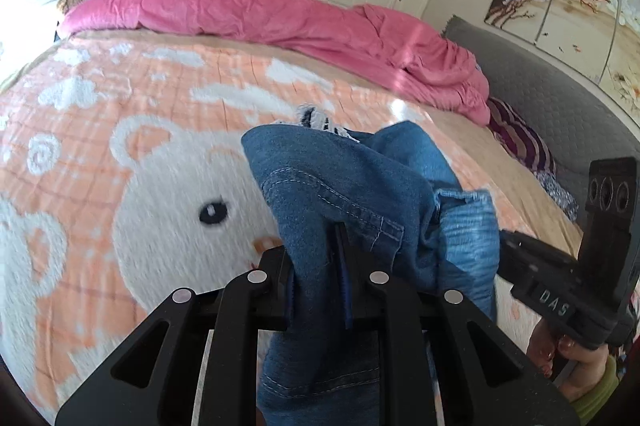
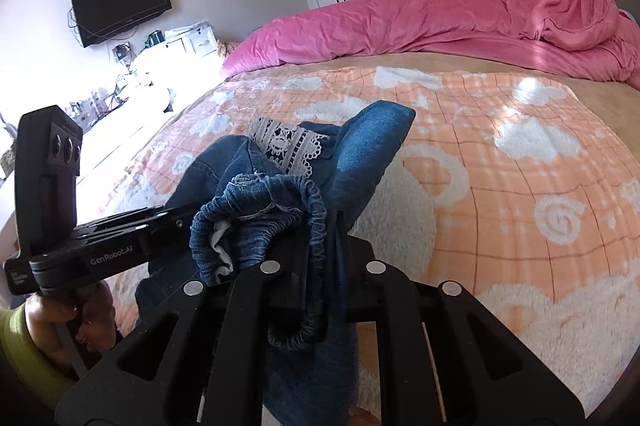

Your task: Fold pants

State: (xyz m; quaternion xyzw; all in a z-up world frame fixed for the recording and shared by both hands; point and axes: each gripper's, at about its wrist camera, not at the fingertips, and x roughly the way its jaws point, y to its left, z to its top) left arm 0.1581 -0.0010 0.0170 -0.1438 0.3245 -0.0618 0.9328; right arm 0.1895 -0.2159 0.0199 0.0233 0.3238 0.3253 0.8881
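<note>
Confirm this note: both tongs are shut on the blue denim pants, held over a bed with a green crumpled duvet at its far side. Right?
Not quite: the crumpled duvet is pink, as both wrist views show. Otherwise correct: the left tongs and right tongs are both shut on the blue denim pants over the bed.

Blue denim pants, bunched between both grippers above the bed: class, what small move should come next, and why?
Probably draw the two grippers apart to stretch the waistband flat. The left gripper is shut on the blue denim pants, the right gripper on their elastic waistband, and the cloth hangs crumpled between them over the peach bear-print blanket.
</note>
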